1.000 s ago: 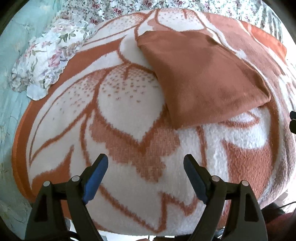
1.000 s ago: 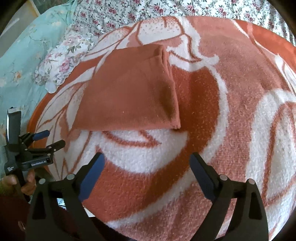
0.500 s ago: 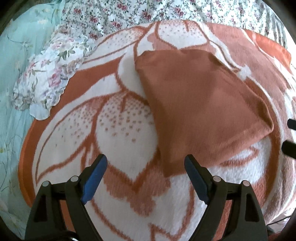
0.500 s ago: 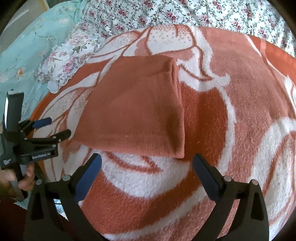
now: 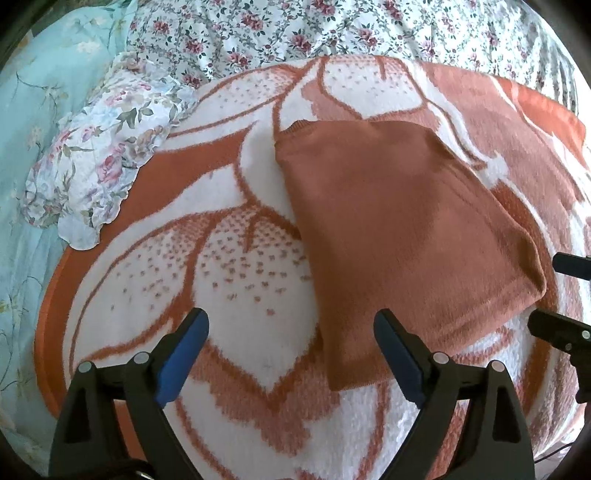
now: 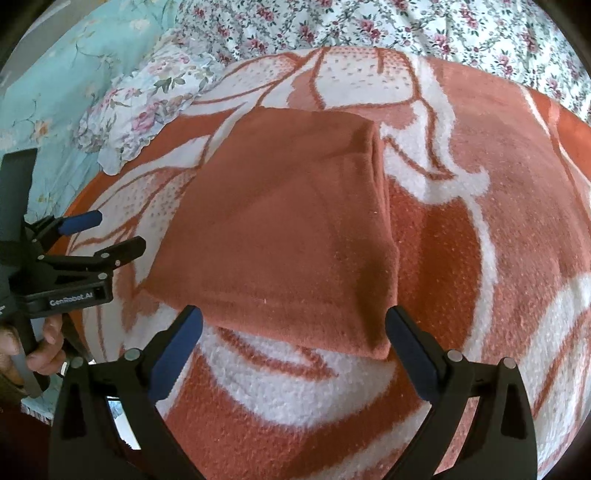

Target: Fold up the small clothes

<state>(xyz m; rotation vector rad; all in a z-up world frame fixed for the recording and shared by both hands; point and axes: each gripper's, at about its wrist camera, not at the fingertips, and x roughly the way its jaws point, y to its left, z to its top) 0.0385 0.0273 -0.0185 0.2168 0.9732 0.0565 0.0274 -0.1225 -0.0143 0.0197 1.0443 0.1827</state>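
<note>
A rust-orange knitted garment [image 5: 402,229] lies folded into a flat rectangle on an orange-and-white flower-patterned blanket [image 5: 229,266]. It also shows in the right wrist view [image 6: 291,229]. My left gripper [image 5: 291,350] is open and empty, just in front of the garment's near left corner. My right gripper [image 6: 295,339] is open and empty, its jaws on either side of the garment's near edge, close above it. The left gripper also shows at the left edge of the right wrist view [image 6: 107,236].
A floral pillow [image 5: 99,155] lies at the blanket's left. A floral sheet [image 5: 332,33] covers the bed behind. A turquoise sheet [image 5: 29,110] lies at far left. The blanket [image 6: 498,221] extends to the right.
Both grippers have moved forward toward the folded garment, which now looks larger and nearer. Both stayed open. The garment has not moved.
</note>
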